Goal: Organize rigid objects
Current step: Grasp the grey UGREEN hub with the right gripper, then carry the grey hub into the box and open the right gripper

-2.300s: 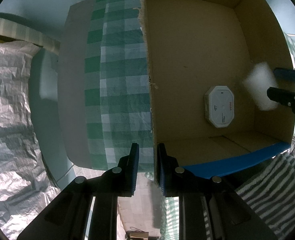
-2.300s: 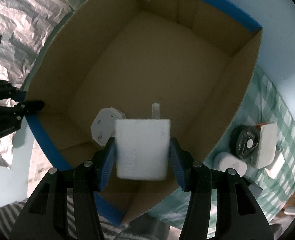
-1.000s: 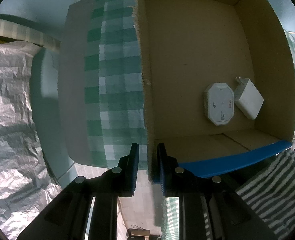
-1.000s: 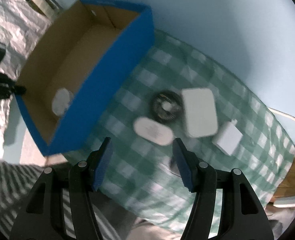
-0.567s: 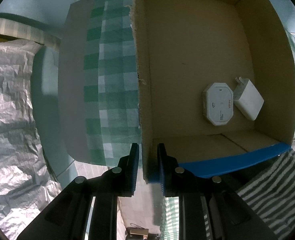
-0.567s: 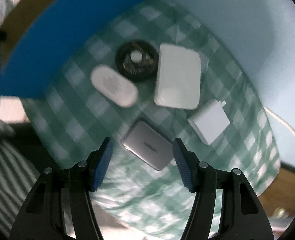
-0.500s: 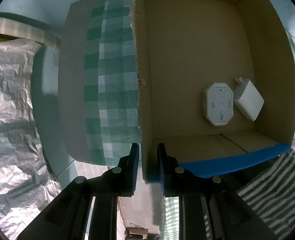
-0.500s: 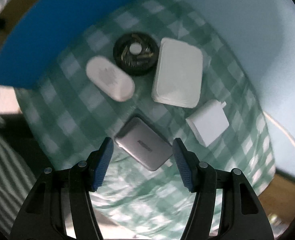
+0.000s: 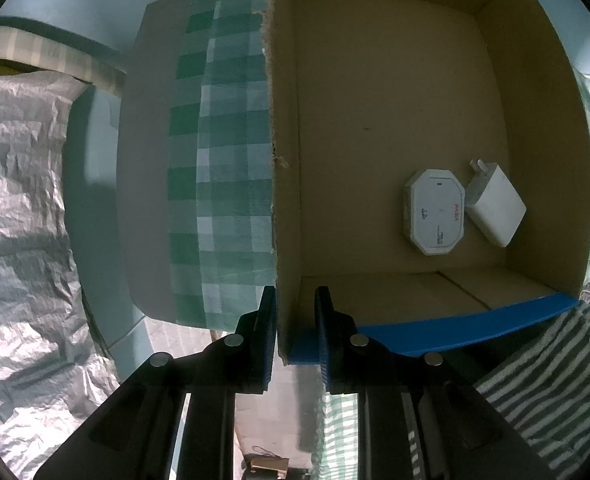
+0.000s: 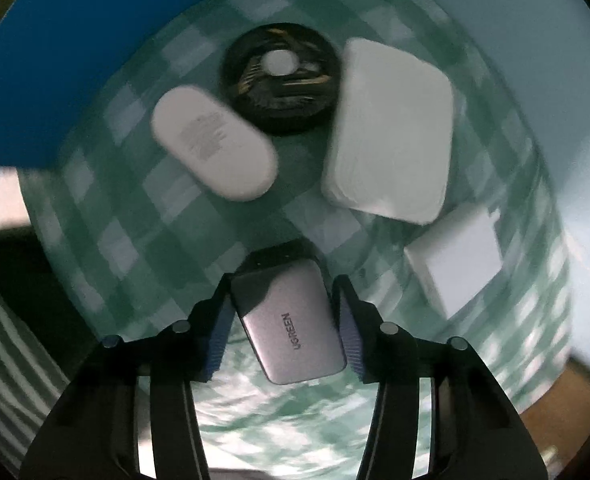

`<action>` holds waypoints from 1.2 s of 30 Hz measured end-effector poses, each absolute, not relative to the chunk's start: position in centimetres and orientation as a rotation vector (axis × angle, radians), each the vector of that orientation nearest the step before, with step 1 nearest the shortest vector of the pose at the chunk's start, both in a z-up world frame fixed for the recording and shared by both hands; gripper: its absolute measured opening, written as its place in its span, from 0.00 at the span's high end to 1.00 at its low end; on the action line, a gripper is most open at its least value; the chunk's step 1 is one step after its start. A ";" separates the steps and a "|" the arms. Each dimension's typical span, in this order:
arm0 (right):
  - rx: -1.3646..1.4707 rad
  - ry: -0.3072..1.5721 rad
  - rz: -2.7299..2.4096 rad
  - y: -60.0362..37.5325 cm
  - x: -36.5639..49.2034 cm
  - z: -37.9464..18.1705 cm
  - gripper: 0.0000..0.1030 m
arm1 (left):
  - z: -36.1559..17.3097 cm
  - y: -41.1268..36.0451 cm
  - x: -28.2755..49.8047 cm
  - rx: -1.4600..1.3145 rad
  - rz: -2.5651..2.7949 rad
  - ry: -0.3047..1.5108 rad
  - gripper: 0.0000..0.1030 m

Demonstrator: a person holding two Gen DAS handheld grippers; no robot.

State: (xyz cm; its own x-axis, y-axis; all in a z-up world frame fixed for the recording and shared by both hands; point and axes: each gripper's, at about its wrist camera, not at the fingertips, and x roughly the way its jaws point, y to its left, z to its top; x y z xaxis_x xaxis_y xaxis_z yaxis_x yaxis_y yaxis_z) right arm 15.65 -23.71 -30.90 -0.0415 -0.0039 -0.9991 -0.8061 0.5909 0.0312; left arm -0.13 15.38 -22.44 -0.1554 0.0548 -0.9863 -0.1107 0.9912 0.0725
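Note:
My left gripper (image 9: 293, 320) is shut on the near side wall of the open cardboard box (image 9: 285, 200), one pad on each face. Inside the box lie a white octagonal device (image 9: 435, 212) and a white plug charger (image 9: 495, 208), side by side. My right gripper (image 10: 281, 320) points down at the checked cloth, its jaws closing around a grey UGREEN power brick (image 10: 291, 324) that lies flat between the pads. The pads sit very close to its long sides, and I see no firm press.
Beyond the grey brick on the green checked cloth (image 10: 135, 220) lie a white oval case (image 10: 213, 148), a black round disc (image 10: 283, 76), a white rounded slab (image 10: 391, 132) and a white charger (image 10: 455, 260). The box's blue outer wall (image 10: 75, 60) stands at upper left. Crinkled silver sheeting (image 9: 23, 208) lies to the box's left.
The right gripper let the white charger go in the box, swung out over the cloth and came down astride the grey brick, its jaws narrowing. The left gripper kept its hold on the box wall.

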 end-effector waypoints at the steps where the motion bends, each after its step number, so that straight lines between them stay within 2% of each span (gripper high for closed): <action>1: -0.690 1.494 0.733 -23.9 16.0 -30.9 0.54 | -22.5 15.4 -0.1 -0.041 0.144 1.722 0.82; 9: -0.327 1.600 0.533 -25.6 18.4 -30.7 0.54 | -22.6 15.1 0.1 -0.022 0.128 1.729 0.82; 21: -0.290 1.569 0.459 -25.2 16.2 -31.6 0.61 | -22.6 15.1 -0.1 -0.015 0.110 1.724 0.82; 36: -0.129 1.498 0.525 -24.4 14.8 -24.0 0.61 | -22.5 15.5 0.0 -0.001 0.098 1.722 0.82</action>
State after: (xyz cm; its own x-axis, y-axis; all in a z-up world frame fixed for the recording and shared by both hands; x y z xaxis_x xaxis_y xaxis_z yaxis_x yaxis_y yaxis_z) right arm 14.78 -24.44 -23.98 -0.0147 0.2517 -0.9677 -0.4072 0.8824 0.2357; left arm -0.02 15.45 -22.50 -0.1535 0.0554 -0.9866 -0.0574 0.9962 0.0649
